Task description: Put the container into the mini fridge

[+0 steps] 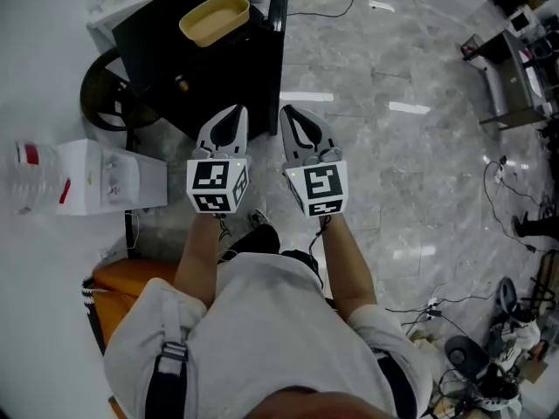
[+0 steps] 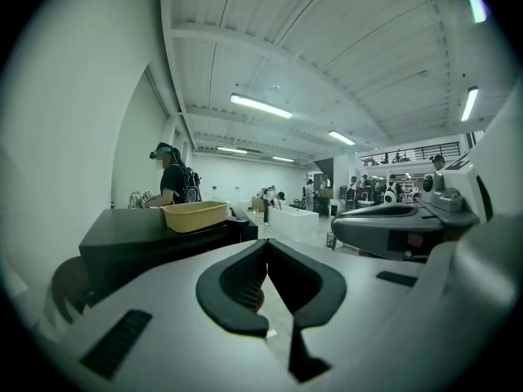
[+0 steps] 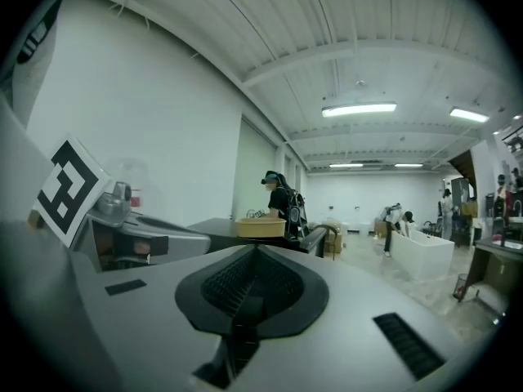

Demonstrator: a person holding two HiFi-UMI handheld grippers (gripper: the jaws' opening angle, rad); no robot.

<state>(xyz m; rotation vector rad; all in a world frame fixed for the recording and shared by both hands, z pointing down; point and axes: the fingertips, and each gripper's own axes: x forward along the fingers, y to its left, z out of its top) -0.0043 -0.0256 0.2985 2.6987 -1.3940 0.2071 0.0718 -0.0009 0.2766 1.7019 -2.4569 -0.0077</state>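
Note:
A yellow container (image 1: 215,18) sits on top of the black mini fridge (image 1: 225,68), ahead of me and to the left. The left gripper view shows the same container (image 2: 195,215) on the black fridge top (image 2: 139,231); the right gripper view has it (image 3: 261,227) farther off. I hold both grippers side by side at chest height, short of the fridge. My left gripper (image 1: 237,113) is shut and empty. The right gripper (image 1: 288,114) is shut too, nothing between its jaws. In each gripper view the dark pads (image 2: 263,276) (image 3: 252,278) meet at the tips.
A white water dispenser (image 1: 109,177) with a clear bottle (image 1: 31,175) stands at my left. A round dark chair (image 1: 109,94) sits beside the fridge. Cables (image 1: 507,208) and gear lie on the grey marble floor at the right. People work at tables farther back (image 2: 170,178).

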